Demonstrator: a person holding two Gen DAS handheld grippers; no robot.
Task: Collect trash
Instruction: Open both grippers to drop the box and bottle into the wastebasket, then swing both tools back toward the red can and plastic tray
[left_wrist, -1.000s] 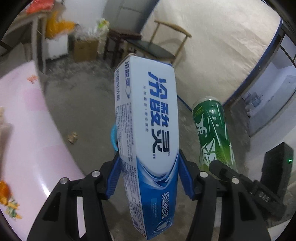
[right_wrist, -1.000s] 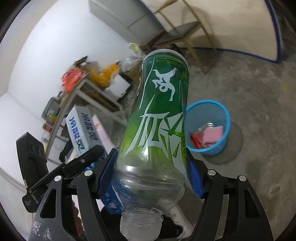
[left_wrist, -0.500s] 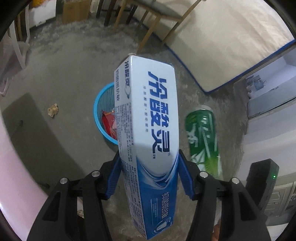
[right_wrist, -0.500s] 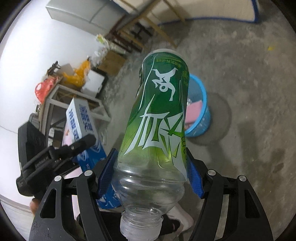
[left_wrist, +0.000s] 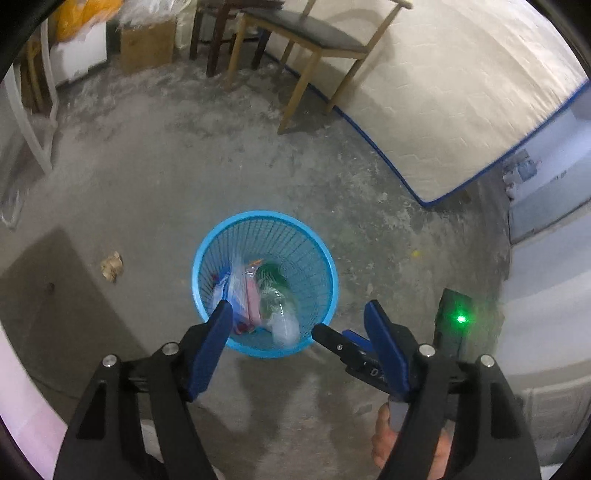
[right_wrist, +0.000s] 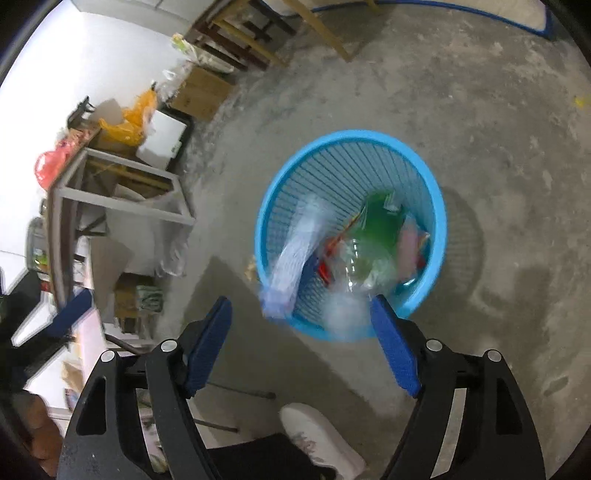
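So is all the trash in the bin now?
Nearly. The toothpaste box and green bottle are tumbling into the blue bin, blurred. The left gripper and right gripper have just been opening, with nothing between them. Left: a crumpled scrap on the floor beside the bin.

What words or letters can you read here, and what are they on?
"DA": white letters on the black right gripper, rest hidden.
Blue-and-white cardboard box at the blue plastic mesh basket: print too blurred to read.
Green-labelled clear plastic bottle inside it: label too blurred to read.
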